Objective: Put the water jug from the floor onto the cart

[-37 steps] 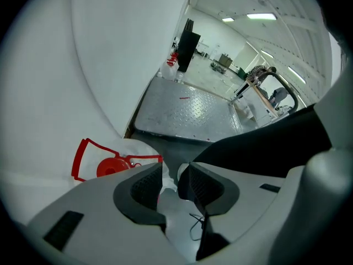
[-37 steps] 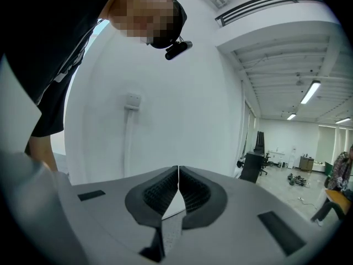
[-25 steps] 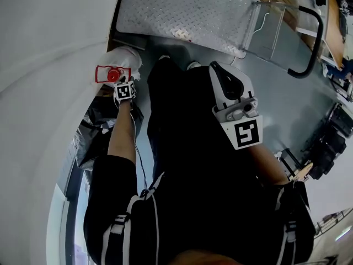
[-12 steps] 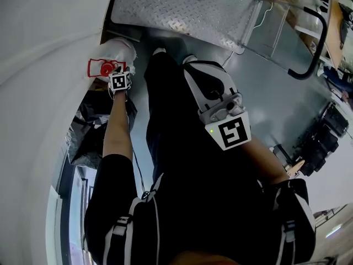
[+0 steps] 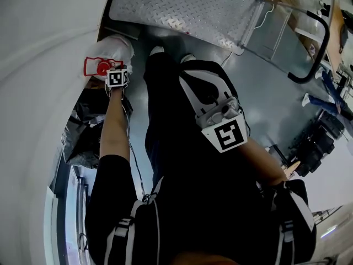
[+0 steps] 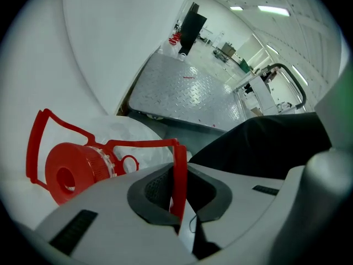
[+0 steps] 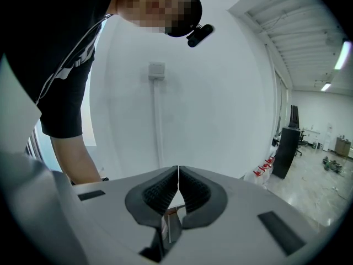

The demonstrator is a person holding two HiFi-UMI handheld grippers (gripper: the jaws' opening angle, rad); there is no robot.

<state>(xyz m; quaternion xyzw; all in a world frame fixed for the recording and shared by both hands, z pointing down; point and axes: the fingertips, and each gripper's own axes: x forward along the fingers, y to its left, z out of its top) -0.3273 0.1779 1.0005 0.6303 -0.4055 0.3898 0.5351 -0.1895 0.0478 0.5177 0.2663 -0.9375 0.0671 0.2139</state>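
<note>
The water jug (image 5: 110, 49) is clear plastic with a red cap (image 6: 70, 173) and a thin red carrying handle (image 6: 179, 173). It stands on the floor by the white wall, just short of the cart's steel deck (image 5: 182, 7). My left gripper (image 5: 114, 69) points steeply down at the jug's top. Its jaws have just been closing and now pinch the red handle, as the left gripper view (image 6: 179, 199) shows. My right gripper (image 5: 193, 73) hangs over the person's black trousers, away from the jug. In the right gripper view (image 7: 178, 189) it is shut with nothing in it.
The cart's black push handle (image 5: 317, 43) rises at the far right. Black bags (image 5: 83, 131) lie along the wall behind the jug. The person's legs and shoes (image 5: 157, 51) stand between jug and open grey floor (image 5: 276, 109). Several red-capped jugs (image 7: 265, 167) stand far off.
The left gripper has sunk onto the jug's top and its jaws have gone from wide apart to pinching the red handle. The right gripper has dropped lower and nearer the body.
</note>
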